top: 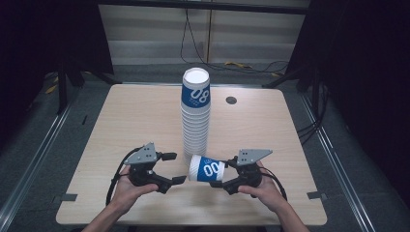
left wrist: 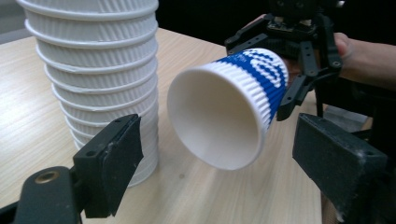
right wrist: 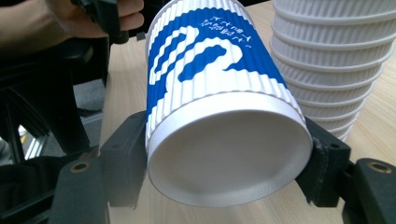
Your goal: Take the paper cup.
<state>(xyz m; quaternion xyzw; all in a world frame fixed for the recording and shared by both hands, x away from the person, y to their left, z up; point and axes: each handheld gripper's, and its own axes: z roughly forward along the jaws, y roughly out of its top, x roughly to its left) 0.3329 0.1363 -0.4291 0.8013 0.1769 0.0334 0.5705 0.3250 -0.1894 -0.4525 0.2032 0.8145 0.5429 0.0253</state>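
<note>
My right gripper (top: 231, 175) clamps a cup (top: 208, 168) sideways, just off the table (top: 121, 121), mouth toward my left gripper (top: 173, 168), whose jaws gape empty. Beside it stands the stack (top: 196, 116); I judge stacking remains.

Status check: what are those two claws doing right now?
Right claw shut on blue cup, sideways. Left claw open, empty. Cup stack beside it.

cup stack (left wrist: 93, 70) top cut off, forearms (top: 104, 220) cropped
</note>
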